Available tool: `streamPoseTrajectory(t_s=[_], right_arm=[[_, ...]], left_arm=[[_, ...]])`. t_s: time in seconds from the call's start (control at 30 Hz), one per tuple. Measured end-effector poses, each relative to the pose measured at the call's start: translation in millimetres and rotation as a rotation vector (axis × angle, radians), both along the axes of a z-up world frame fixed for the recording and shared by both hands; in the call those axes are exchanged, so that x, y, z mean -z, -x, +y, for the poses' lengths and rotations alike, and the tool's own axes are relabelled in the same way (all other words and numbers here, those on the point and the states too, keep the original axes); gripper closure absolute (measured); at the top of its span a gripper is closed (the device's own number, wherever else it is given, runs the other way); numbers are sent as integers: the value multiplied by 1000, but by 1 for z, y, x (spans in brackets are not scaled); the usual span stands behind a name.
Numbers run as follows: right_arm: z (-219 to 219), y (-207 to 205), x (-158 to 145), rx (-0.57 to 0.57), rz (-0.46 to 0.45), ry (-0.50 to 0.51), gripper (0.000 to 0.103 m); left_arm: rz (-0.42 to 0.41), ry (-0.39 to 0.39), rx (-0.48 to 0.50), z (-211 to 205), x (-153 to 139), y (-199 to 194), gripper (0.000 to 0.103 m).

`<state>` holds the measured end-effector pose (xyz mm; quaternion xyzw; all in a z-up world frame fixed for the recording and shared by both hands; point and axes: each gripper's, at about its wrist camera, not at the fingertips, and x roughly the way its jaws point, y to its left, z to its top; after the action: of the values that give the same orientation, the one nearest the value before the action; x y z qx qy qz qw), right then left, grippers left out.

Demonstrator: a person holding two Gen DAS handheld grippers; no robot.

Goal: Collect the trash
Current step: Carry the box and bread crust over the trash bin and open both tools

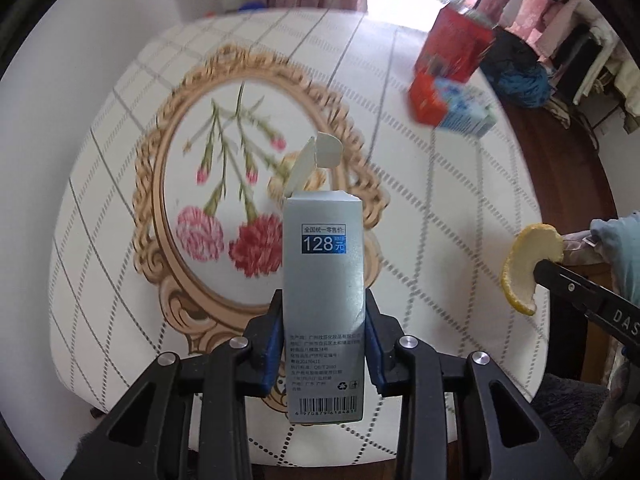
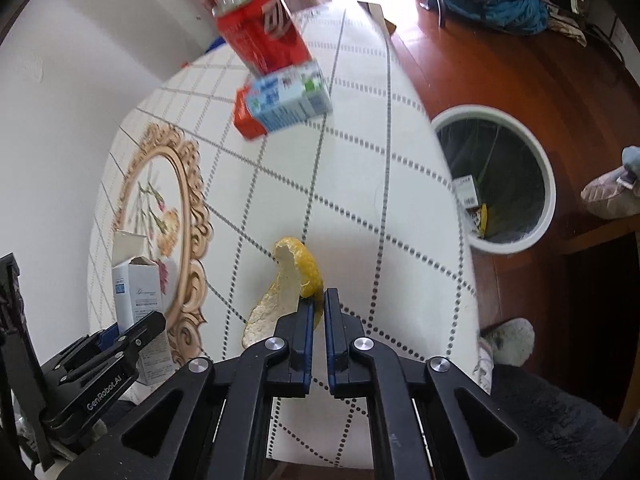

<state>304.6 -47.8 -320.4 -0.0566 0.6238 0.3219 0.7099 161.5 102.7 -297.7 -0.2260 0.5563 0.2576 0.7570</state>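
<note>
My left gripper (image 1: 323,320) is shut on a tall silver carton (image 1: 324,280) with its top flap open, held above the table; the carton also shows in the right wrist view (image 2: 138,292). My right gripper (image 2: 319,304) is shut on a curved yellow citrus peel (image 2: 292,280), held above the table's near right part; the peel shows at the right of the left wrist view (image 1: 524,268). A white-rimmed trash bin (image 2: 550,184) with a dark liner stands on the floor to the right of the table and holds some scraps.
The table (image 2: 360,184) has a white checked cloth with a gold-framed flower print (image 1: 224,200). At its far end stand a red box (image 2: 264,36), a small red carton (image 2: 246,118) and a blue-white carton (image 2: 288,98). Wooden floor and feet in slippers (image 2: 612,192) lie right.
</note>
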Motion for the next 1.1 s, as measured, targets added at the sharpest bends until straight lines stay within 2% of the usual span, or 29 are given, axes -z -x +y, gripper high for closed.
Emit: streamPoseTrajectory(t_s=[0.23, 0.37, 0.53, 0.7, 0.8, 0.87, 0.93, 1.1], right_arm=[[-30, -31, -40, 47, -52, -69, 98], [-59, -63, -61, 90, -91, -80, 98], [-99, -115, -71, 138, -147, -39, 98], [-135, -179, -50, 167, -180, 69, 98], [-151, -215, -23, 177, -171, 128, 98], [-159, -238, 1, 186, -146, 162, 98], [-165, -254, 23, 192, -120, 180, 98], [-171, -278, 75, 209, -41, 192, 98]], left_arm=[[-107, -55, 67, -21, -58, -27, 72], [-175, -44, 143, -42, -85, -69, 72], [-225, 12, 249, -73, -91, -134, 72], [-226, 93, 326, -101, -67, -215, 72], [-196, 167, 358, -110, -34, -272, 72], [-165, 197, 374, -116, -19, -299, 72], [-121, 252, 387, -115, 8, -329, 71], [-53, 309, 372, -108, 50, -369, 69]])
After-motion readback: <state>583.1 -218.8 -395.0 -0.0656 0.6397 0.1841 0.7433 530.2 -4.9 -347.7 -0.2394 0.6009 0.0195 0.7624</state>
